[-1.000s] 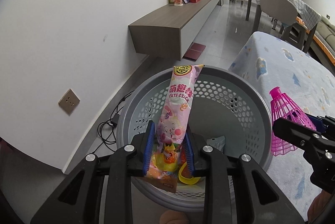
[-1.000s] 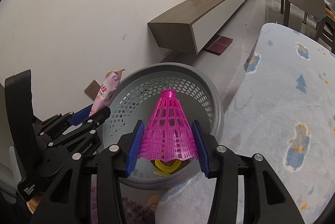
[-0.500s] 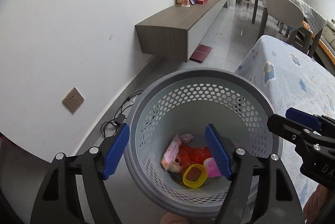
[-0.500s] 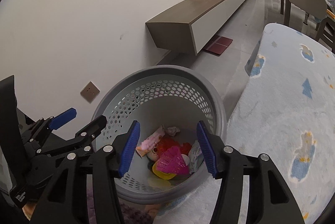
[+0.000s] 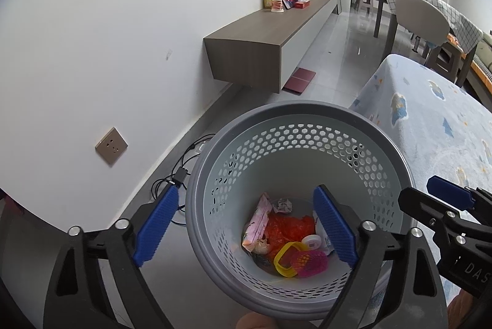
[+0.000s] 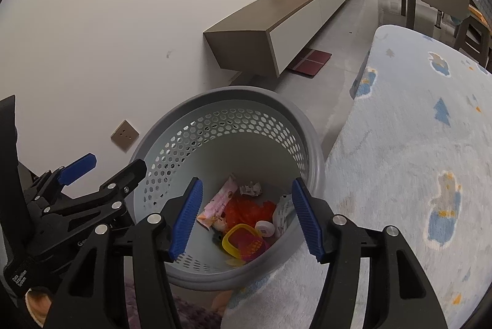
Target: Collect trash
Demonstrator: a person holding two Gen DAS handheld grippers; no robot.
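Both my tongs hang empty above the basket (image 5: 396, 144), left tongs (image 5: 246, 224) and right tongs (image 6: 246, 218) opening with nothing between them, the wrapper (image 5: 257, 223) and pink shuttlecock (image 5: 310, 263) lying straight below on its bottom, equally near either hand.

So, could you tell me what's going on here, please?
A person is collecting trash with a gripper in each hand. Both the left gripper and the right gripper hang over the grey basket, their jaws opening with nothing between them. The pink snack wrapper and the pink shuttlecock lie at the bottom among other trash. The basket stands on the floor beside a blue rug.
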